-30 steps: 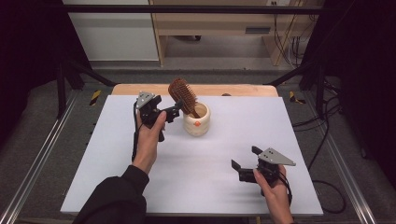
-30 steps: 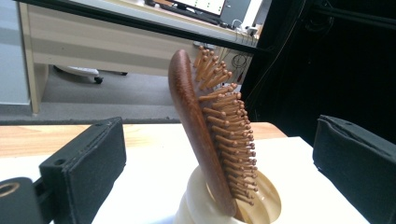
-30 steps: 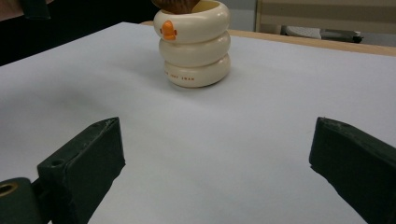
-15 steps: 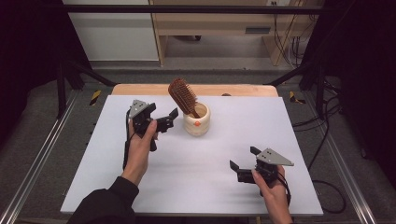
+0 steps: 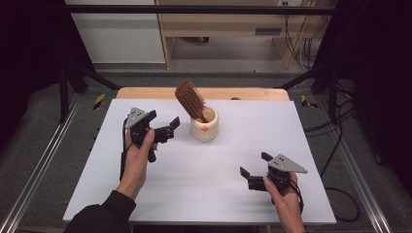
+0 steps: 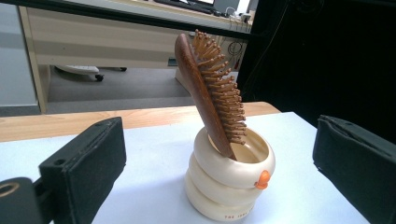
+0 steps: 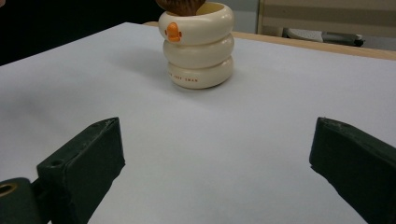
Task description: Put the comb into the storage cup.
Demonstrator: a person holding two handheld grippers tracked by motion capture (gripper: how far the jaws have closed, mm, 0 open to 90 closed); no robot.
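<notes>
High view: wooden hairbrush (image 5: 189, 99) stands tilted, handle down in cream ringed cup (image 5: 204, 125) at table (image 5: 311, 126) far-middle. Left claw (image 5: 163, 124) just left of cup, jaws apart, not touching. Right claw (image 5: 252, 167) near front right, jaws apart, holding nothing.

Hairbrush (image 6: 208, 88) leaning in cup (image 6: 229, 184)

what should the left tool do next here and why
Probably ease the left tool a little farther from the cup. Its jaws are open and empty, and the hairbrush already stands tilted, handle down, inside the cup, so the placing looks done.
</notes>
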